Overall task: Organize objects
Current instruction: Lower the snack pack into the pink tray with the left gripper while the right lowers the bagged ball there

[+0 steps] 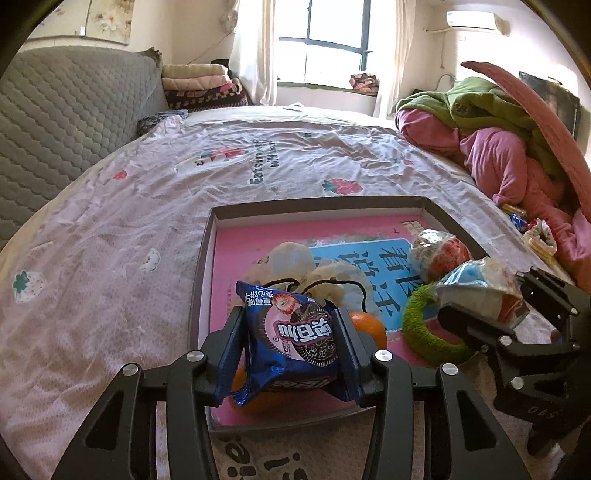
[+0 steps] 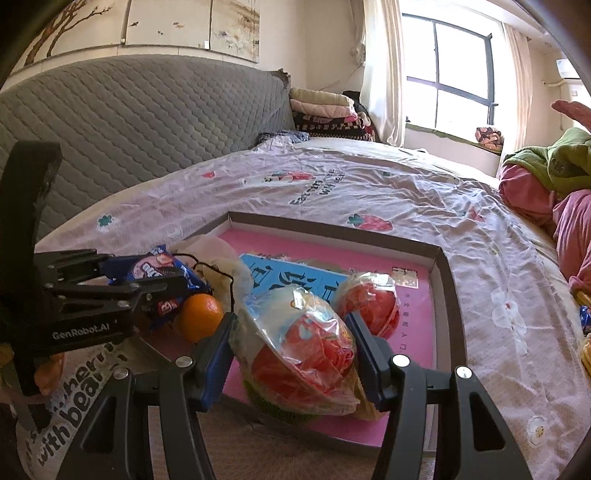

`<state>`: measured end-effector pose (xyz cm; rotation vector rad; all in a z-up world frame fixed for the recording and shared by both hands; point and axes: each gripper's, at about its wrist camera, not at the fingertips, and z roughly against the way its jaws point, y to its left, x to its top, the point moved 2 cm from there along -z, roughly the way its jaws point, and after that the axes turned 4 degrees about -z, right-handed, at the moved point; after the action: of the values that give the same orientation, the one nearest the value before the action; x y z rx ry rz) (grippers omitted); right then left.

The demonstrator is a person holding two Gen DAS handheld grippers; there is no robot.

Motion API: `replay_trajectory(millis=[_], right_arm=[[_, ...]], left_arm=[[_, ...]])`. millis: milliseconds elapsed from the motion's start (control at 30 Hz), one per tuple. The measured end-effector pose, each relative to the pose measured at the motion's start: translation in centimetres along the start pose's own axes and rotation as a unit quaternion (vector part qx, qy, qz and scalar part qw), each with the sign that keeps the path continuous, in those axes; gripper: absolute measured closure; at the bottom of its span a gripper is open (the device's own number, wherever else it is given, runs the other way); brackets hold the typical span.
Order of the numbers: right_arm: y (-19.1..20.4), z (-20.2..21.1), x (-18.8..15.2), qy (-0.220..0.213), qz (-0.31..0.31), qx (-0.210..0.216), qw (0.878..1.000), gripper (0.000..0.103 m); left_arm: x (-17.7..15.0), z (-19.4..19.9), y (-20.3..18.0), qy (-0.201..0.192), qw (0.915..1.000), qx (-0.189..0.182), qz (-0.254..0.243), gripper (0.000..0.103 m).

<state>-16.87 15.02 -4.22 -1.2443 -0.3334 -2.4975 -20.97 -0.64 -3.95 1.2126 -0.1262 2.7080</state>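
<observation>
Bedroom in home. Big bed (image 1: 147, 221) fills room, covered by pale sheet (image 2: 369, 192) with strawberry pictures and words. Grey padded headboard (image 2: 147, 122) behind bed. Folded blankets (image 1: 203, 85) stacked in corner. Window (image 1: 325, 37) with white curtains (image 2: 380, 70) lets in daylight. Air conditioner (image 1: 474, 20) high on wall. Pink and green clothes (image 1: 491, 129) piled on bed edge.

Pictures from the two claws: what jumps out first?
The left claw pinches a blue cookie packet over the near edge of the pink-bottomed box on the bed. The right claw squeezes a red snack in clear wrap, and an orange sits in the box between them.
</observation>
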Motion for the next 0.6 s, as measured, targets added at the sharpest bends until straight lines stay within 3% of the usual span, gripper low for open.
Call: replay_trajectory(millis=[600], right_arm=[[-0.6, -1.8, -0.8, 0.037, -0.01, -0.025, 0.999, 0.043]], left_arm=[[-0.1, 0.0, 0.0, 0.006, 1.0, 0.002, 0.001, 0.054]])
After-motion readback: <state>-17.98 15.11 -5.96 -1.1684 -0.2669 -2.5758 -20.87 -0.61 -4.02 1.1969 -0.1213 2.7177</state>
